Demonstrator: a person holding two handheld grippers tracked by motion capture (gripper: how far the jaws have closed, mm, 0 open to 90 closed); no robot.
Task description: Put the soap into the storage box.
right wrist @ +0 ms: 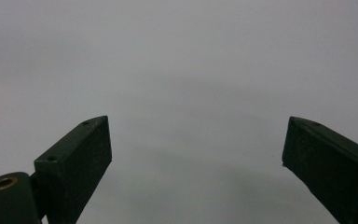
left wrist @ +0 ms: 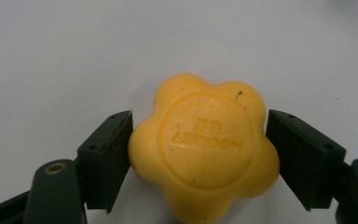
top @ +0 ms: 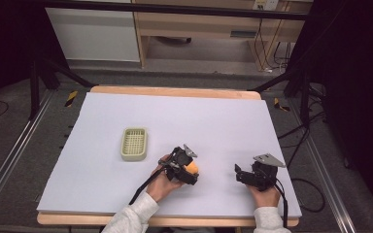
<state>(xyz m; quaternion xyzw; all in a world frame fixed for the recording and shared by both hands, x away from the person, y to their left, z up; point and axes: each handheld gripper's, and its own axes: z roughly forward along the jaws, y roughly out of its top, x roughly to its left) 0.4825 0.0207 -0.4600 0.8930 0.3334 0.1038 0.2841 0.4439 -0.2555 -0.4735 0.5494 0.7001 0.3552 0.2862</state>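
Left gripper jaws clamp the yellow soap; right gripper jaws gape wide.

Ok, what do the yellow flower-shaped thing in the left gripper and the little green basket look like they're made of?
Yellow flower-shaped piece: probably bar soap, maybe wax; matte, slightly waxy surface with letters pressed into a round centre and a few dark specks.

Green basket: likely moulded plastic; pale green, with a fine grid bottom and a smooth rounded rim.

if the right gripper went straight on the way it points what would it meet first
Probably nothing: the right gripper, jaws wide apart, faces bare white table, and the way looks free as far as its view shows.
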